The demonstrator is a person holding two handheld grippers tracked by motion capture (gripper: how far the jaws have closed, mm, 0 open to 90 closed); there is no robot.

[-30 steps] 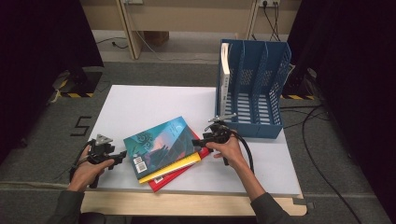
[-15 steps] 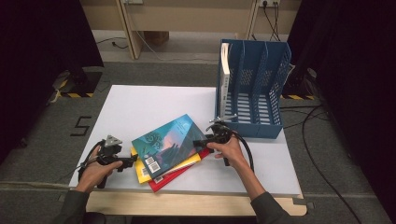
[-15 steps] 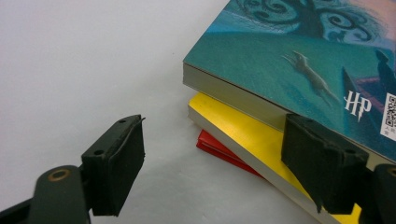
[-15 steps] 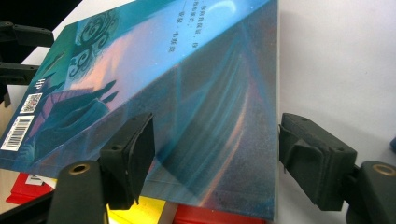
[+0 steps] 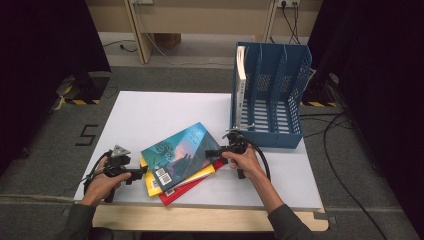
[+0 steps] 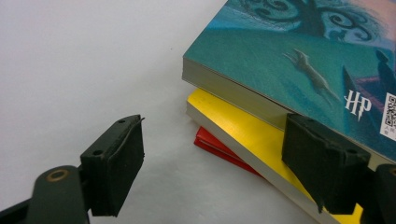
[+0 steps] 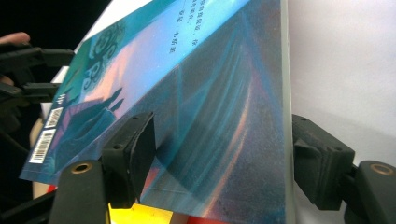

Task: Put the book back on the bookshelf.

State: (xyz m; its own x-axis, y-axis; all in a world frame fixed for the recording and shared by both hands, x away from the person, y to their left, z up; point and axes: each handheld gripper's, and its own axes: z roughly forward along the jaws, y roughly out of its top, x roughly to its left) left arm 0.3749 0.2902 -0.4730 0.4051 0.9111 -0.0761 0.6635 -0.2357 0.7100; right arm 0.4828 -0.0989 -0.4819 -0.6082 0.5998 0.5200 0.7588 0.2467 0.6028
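1. White table (image 5: 150, 115) carries a stack of three books beside a blue file rack (image 5: 270, 95).
2. Left gripper (image 5: 137, 172) sits wide open, holding nothing, at the stack's corner.
3. Right gripper (image 5: 212, 152) straddles the teal book (image 5: 180, 155), jaws open around its raised edge.
4. Yellow book (image 6: 243, 140) and red book (image 6: 219, 147) lie underneath.

High view looks down over the table (image 5: 150, 115); both gripper views closely share the teal book (image 5: 182, 152).

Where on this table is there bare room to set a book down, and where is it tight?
Free: the white table behind the book stack, left of the blue file rack, and the front right corner. Crowded: the front left, where the left gripper, right gripper and stack meet.
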